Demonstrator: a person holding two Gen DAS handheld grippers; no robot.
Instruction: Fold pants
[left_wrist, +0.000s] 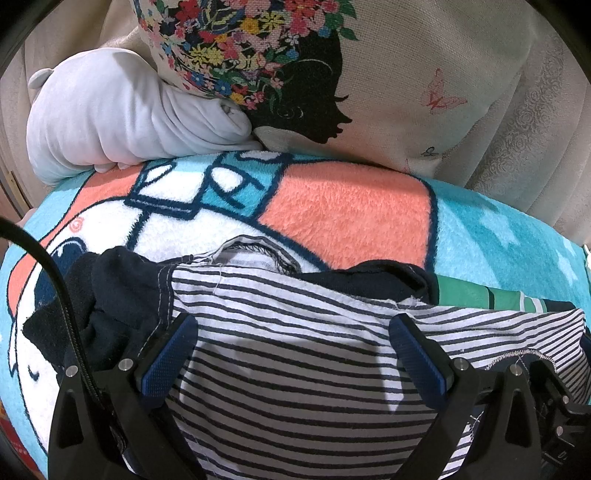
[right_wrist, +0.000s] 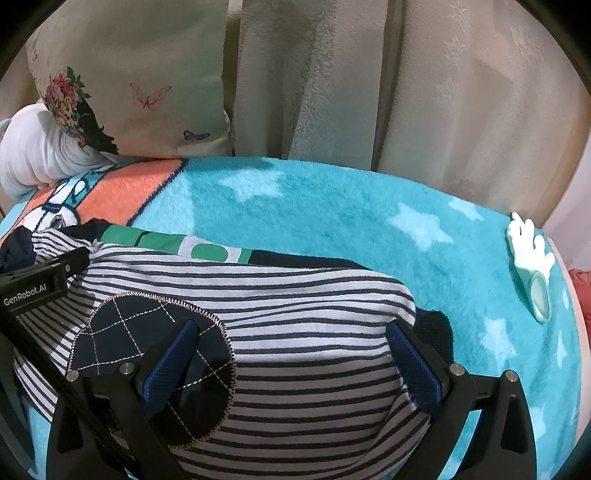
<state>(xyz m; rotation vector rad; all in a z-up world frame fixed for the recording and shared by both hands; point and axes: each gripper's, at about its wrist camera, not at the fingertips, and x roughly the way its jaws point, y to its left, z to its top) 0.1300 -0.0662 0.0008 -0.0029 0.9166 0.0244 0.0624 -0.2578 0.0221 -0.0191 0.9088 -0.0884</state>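
The striped pants (left_wrist: 295, 354) lie bunched on a fleece blanket (left_wrist: 351, 214) printed in turquoise, coral and white (pale stars dot its turquoise part). The left hand-held gripper (left_wrist: 291, 354) hovers over the striped cloth with its blue-padded fingers (left_wrist: 170, 354) spread wide, nothing between them; dark navy fabric (left_wrist: 110, 295) is crumpled just beside its left finger. The right hand-held gripper (right_wrist: 295, 363) is likewise spread wide over the pants (right_wrist: 295, 295), its left finger (right_wrist: 170, 365) above a round navy patch (right_wrist: 155, 362) stitched in a white diamond grid. A green-and-white printed band (right_wrist: 177, 243) shows at the far edge of the pants. A floral cushion (left_wrist: 332, 74) and a grey plush toy (left_wrist: 122, 118) rest at the blanket's far side, in front of a pale curtain (right_wrist: 461, 92). A small white hand-shaped item (right_wrist: 530, 266) lies well apart to the right.
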